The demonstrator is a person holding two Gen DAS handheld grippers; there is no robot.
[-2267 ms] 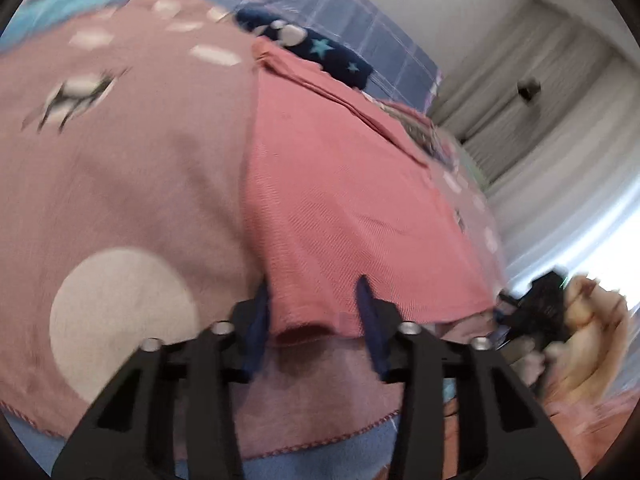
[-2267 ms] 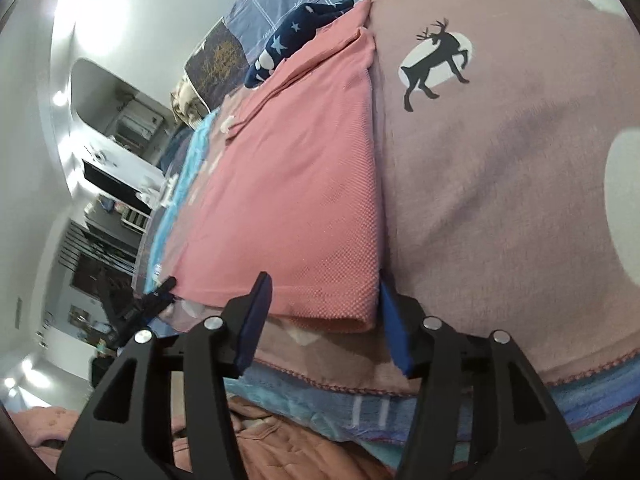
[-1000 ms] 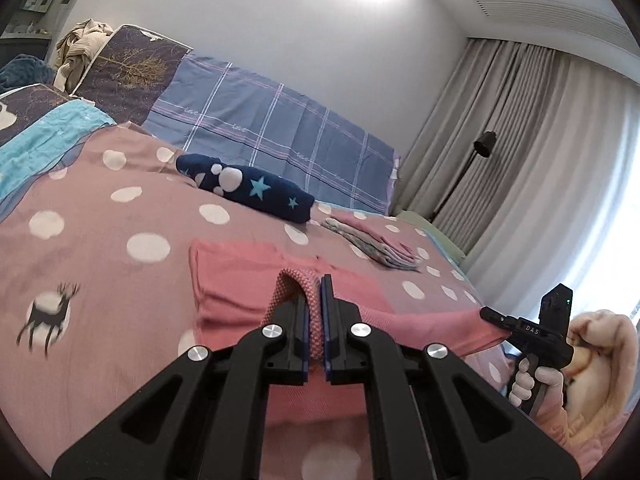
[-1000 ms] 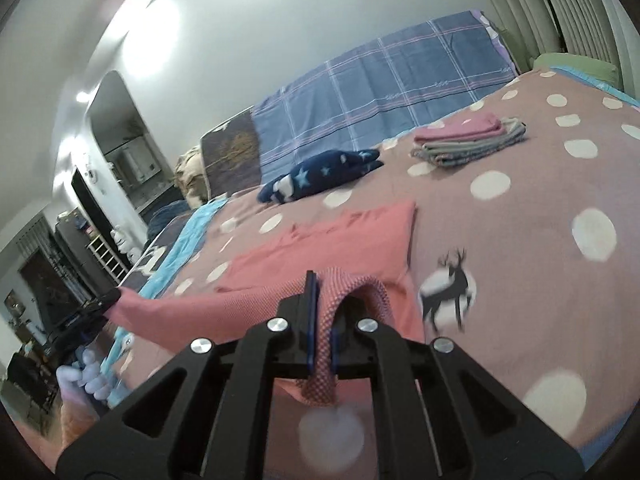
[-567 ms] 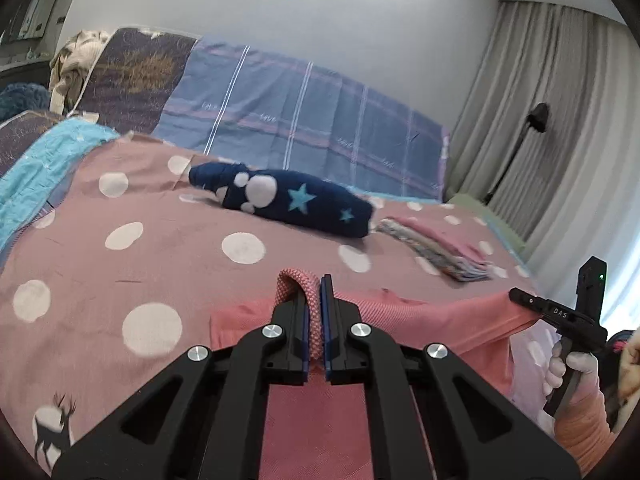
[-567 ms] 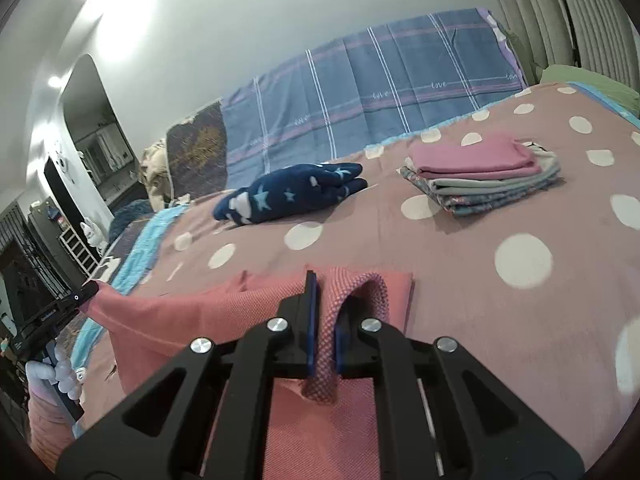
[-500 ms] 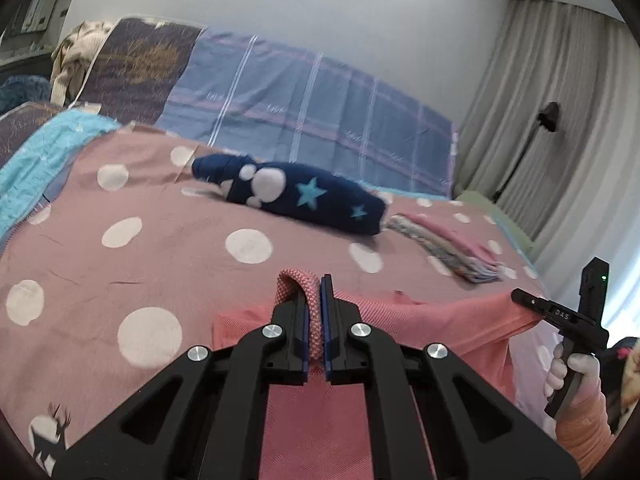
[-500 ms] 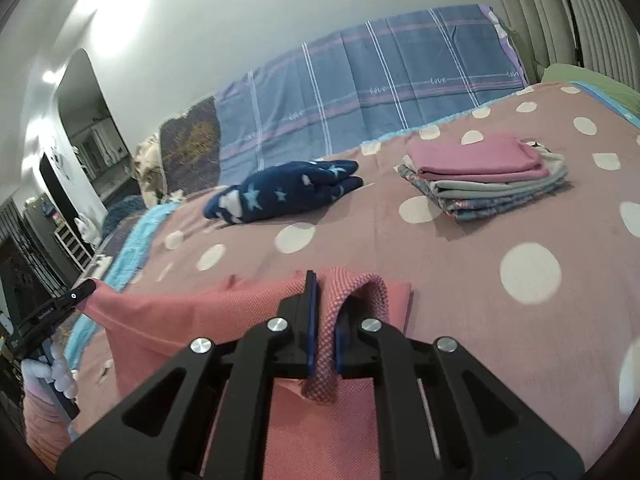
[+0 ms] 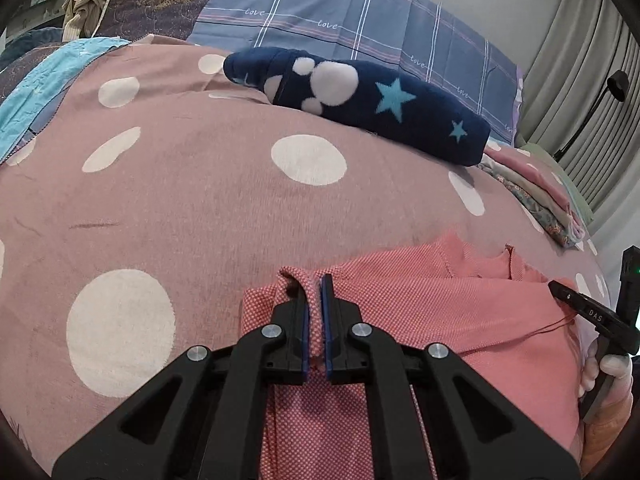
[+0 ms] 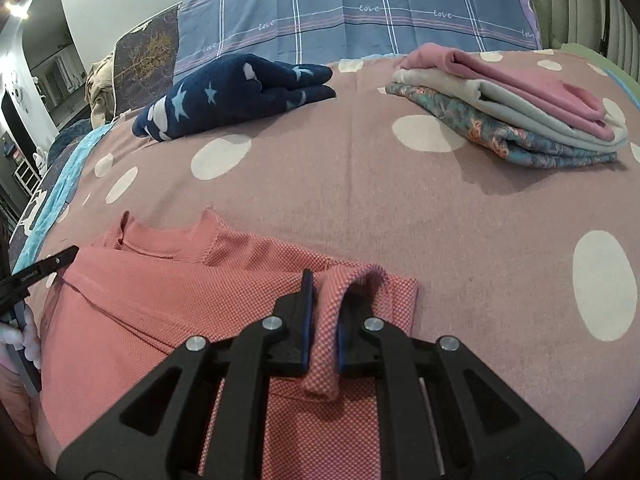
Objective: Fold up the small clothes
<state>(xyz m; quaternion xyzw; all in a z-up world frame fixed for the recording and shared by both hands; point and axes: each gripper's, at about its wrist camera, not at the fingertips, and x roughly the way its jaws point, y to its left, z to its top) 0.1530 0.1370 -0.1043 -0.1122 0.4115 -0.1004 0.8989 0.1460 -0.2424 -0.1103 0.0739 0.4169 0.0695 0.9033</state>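
A salmon-pink knit shirt (image 9: 440, 304) lies on the dotted mauve bedspread (image 9: 224, 200). Its bottom hem is folded over towards the collar. My left gripper (image 9: 315, 296) is shut on the hem's left corner, low over the bed. My right gripper (image 10: 322, 300) is shut on the hem's right corner, and the shirt (image 10: 152, 300) spreads to its left. The right gripper's tip also shows at the right edge of the left wrist view (image 9: 576, 306). The left gripper's tip shows at the left edge of the right wrist view (image 10: 44, 268).
A navy star-patterned garment (image 9: 360, 100) lies rolled beyond the shirt, also in the right wrist view (image 10: 236, 88). A stack of folded clothes (image 10: 512, 116) sits at the far right. Blue plaid pillows (image 10: 360, 16) line the headboard. Curtains (image 9: 592, 64) hang on the right.
Both grippers closed on the hem's corners, lifted them and carried them forward over the shirt. Now they have come down low over the bed near the collar.
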